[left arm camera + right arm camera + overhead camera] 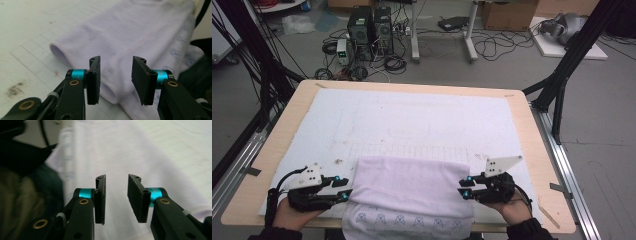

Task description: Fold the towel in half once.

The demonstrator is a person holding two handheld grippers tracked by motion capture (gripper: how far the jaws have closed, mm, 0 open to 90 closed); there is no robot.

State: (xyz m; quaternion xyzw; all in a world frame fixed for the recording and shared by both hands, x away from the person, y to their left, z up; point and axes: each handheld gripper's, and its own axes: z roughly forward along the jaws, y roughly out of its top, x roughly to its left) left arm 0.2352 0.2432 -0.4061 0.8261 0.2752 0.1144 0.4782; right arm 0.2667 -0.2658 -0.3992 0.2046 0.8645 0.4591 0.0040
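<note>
One purple towel [409, 192], one white mat [412, 120], one wooden table [542, 145], two grippers [343, 190] [466, 187], two hands [294, 215] [512, 210], two computers [371, 25] on the floor

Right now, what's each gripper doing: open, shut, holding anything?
Left gripper: open, jaws apart at the folded towel's left edge, holding nothing.
Right gripper: open, jaws apart over the towel's right side, holding nothing.

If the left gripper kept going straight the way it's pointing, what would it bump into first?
Most likely the folded towel: the open left gripper points straight at its side edge.
</note>
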